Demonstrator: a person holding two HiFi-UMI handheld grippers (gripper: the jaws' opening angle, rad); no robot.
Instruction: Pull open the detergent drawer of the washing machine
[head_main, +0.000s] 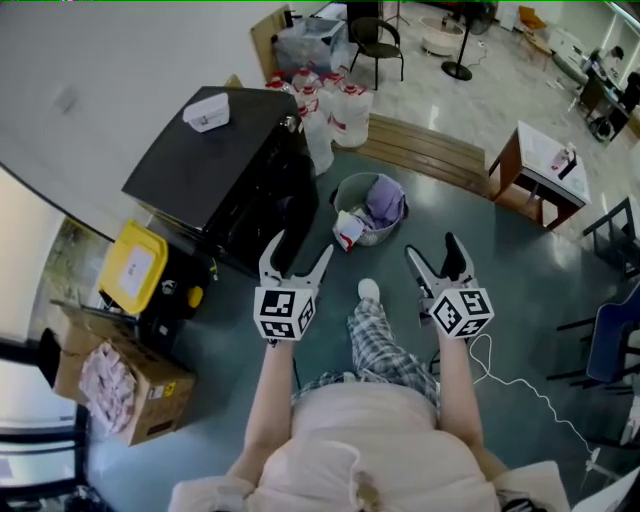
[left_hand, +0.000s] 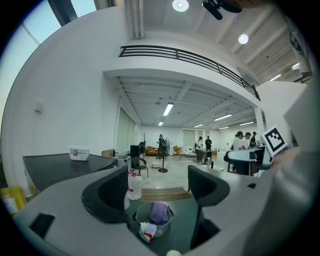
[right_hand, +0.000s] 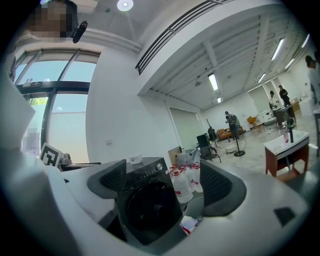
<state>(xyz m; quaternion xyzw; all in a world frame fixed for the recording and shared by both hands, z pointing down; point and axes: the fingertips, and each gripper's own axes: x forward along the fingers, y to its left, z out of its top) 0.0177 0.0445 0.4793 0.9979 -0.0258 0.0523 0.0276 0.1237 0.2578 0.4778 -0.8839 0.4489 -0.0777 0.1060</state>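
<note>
The left gripper (head_main: 300, 247) and right gripper (head_main: 431, 247) both gape wide, holding nothing. The boxy black washer (head_main: 228, 165) stands ahead on the left, apart from them. A round shiny tub (head_main: 345, 188) holds soft clothes (head_main: 383, 203).

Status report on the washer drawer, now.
Left gripper and right gripper open, empty, short of the machine. Washing machine untouched, no drawer seen pulled out. Laundry basket on the floor beside it.

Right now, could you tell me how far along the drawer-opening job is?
Nothing looks done: the front of the washing machine shows nothing pulled out. In hand: nothing; the left gripper and right gripper hang open, empty, short of it. Left: reach, grip, pull.
</note>
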